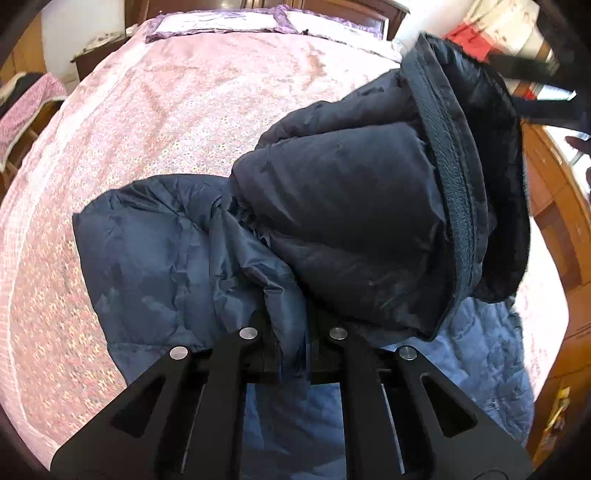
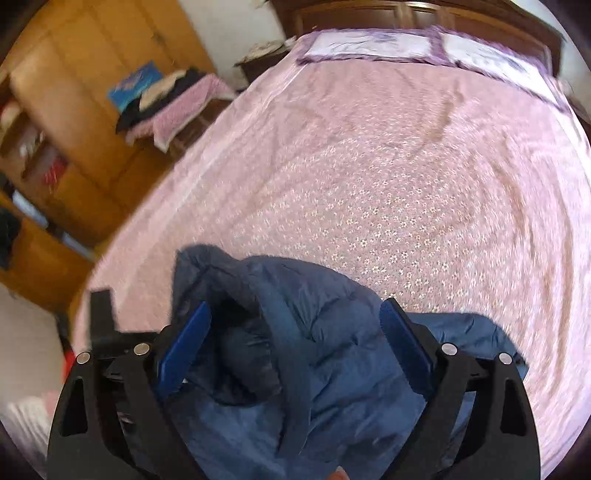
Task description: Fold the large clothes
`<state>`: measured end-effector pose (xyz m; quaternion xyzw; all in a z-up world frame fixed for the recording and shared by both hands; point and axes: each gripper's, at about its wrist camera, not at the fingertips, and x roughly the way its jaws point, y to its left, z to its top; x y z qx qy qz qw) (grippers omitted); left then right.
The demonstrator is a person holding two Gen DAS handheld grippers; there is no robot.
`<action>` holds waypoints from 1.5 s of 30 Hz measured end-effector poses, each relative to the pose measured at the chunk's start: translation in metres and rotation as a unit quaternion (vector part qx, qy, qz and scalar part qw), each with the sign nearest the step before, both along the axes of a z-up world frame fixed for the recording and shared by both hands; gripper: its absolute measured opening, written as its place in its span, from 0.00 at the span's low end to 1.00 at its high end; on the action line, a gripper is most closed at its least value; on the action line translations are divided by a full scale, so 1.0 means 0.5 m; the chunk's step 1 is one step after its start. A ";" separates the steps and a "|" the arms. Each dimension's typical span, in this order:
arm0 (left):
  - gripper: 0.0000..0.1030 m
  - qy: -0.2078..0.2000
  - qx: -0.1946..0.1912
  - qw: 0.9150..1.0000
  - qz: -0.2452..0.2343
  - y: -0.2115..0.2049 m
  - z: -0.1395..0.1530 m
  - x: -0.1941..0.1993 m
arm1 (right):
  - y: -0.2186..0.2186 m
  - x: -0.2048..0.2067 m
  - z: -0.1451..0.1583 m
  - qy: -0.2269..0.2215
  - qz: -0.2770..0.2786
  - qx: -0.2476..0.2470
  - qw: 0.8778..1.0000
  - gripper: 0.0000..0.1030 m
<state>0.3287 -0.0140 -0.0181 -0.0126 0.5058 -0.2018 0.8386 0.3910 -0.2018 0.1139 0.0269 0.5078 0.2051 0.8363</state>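
No readable brand or label anywhere on this thing, no tags with text that I can make out. Setting is a bedroom: a big bed with a pink floral-print bedspread (image 2: 388, 177) stretches out ahead of both sets of fingers, with purple-bordered white pillows (image 2: 373, 46) at the far end against a dark wooden headboard (image 2: 424, 11). Off to the left of the right fingers there's an orange-brown wooden wardrobe (image 2: 85, 74) and a chair piled with clothes under a pink cloth (image 2: 173, 99). The puffy dark navy quilted down jacket (image 1: 332, 206) is on the near part of the bed, partly lifted. In the left wrist view a bunched fold of it comes right up between the left gripper (image 1: 293, 354) fingers, which are drawn in narrow and clamped on the fabric; a black textured placket strip (image 1: 447, 177) runs up the raised part ahead and to the right. The right gripper (image 2: 295, 350) has its blue-padded fingers (image 2: 184, 347) spread wide, with the jacket's rumpled bulk sitting in the gap between them, not pinched.
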 end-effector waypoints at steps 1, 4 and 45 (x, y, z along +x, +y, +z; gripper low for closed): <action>0.11 -0.003 -0.003 1.000 -0.003 0.011 0.003 -0.014 | 0.009 0.001 -0.011 -0.001 0.005 -0.018 1.000 0.83; 0.26 -0.017 -0.009 1.000 -0.014 0.026 0.018 -0.030 | 0.018 -0.017 -0.048 -0.010 0.013 -0.064 0.998 0.41; 0.63 -0.127 -0.092 0.985 0.066 0.045 0.247 -0.191 | -0.071 -0.519 -0.028 -0.164 -0.042 -0.033 0.985 0.80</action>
